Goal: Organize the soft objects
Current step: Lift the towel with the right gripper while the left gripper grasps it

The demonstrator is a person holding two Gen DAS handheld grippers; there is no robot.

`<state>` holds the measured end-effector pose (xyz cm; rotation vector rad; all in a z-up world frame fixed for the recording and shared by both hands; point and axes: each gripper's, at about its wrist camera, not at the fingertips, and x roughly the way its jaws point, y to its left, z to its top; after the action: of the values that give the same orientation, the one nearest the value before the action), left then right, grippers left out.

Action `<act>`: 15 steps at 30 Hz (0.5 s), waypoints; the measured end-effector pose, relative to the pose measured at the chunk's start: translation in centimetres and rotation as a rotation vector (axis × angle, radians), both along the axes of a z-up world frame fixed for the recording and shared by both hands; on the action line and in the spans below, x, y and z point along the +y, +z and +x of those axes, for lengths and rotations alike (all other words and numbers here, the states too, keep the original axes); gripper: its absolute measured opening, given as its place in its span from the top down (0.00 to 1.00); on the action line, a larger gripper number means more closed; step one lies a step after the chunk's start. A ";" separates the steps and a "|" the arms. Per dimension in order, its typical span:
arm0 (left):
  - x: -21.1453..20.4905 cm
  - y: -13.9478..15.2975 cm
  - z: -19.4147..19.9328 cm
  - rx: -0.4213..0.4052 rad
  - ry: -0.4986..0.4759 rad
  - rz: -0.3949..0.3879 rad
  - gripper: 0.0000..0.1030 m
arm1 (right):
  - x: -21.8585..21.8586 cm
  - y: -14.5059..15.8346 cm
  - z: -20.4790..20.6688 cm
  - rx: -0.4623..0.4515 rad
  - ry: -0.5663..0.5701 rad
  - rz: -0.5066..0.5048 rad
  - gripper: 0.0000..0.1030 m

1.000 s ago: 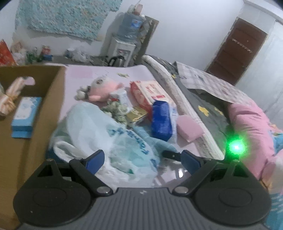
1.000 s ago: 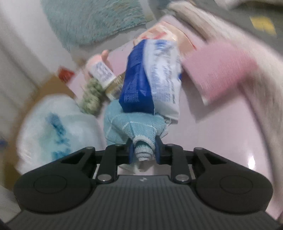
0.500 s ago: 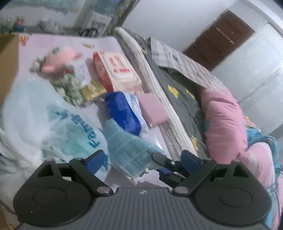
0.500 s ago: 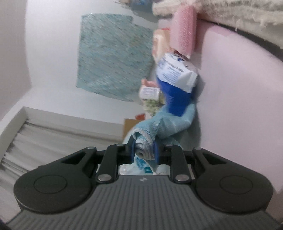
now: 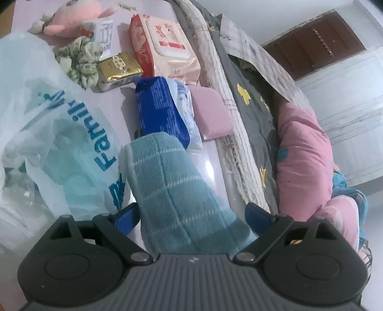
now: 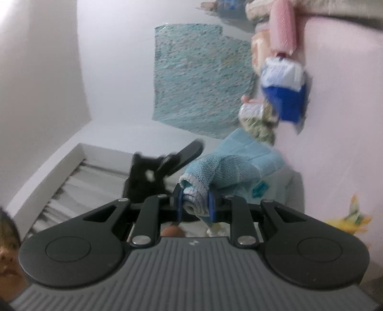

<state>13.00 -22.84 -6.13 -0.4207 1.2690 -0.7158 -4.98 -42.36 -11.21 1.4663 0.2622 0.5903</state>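
Note:
A light-blue checked towel [image 5: 174,191] hangs in the air between the two grippers. My right gripper [image 6: 194,203] is shut on a rolled end of the towel [image 6: 225,167] and is rolled sideways. My left gripper [image 5: 191,215] is open, its blue pads [image 5: 126,215] on either side of the towel's other end. The left gripper's body [image 6: 153,172] shows in the right wrist view beside the towel. On the pink mat [image 5: 210,172] lie a blue tissue pack [image 5: 162,112], a pink sponge [image 5: 213,117], a wet-wipes pack [image 5: 165,45], a green scrunchie [image 5: 81,59] and a pink plush toy [image 5: 71,14].
A white plastic bag with blue lettering [image 5: 55,134] bulges at the left of the mat. A gold packet [image 5: 119,67] lies by the scrunchie. A grey quilt [image 5: 253,95] and pink bedding [image 5: 306,162] lie to the right. A brown door [image 5: 311,43] stands far right.
My right gripper lifted the towel off the mat and rolled sideways. My left gripper moved forward and right until the towel's free end sits between its open pads.

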 end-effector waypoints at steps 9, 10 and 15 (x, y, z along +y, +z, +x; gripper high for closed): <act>1.7 0.9 -0.9 0.020 0.003 -0.092 0.33 | 3.2 2.3 0.4 -0.125 0.092 0.004 0.82; 2.0 1.1 -1.0 0.016 0.006 -0.100 0.37 | 3.4 2.7 0.3 -0.136 0.100 -0.003 0.82; 4.5 2.5 -1.9 -0.007 0.038 -0.130 0.52 | 5.0 4.7 0.8 -0.148 0.142 -0.042 0.82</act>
<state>11.11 -18.36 -3.59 -0.5468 1.2087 -0.7690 -4.22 -37.39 -6.52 1.3638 0.2624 0.8000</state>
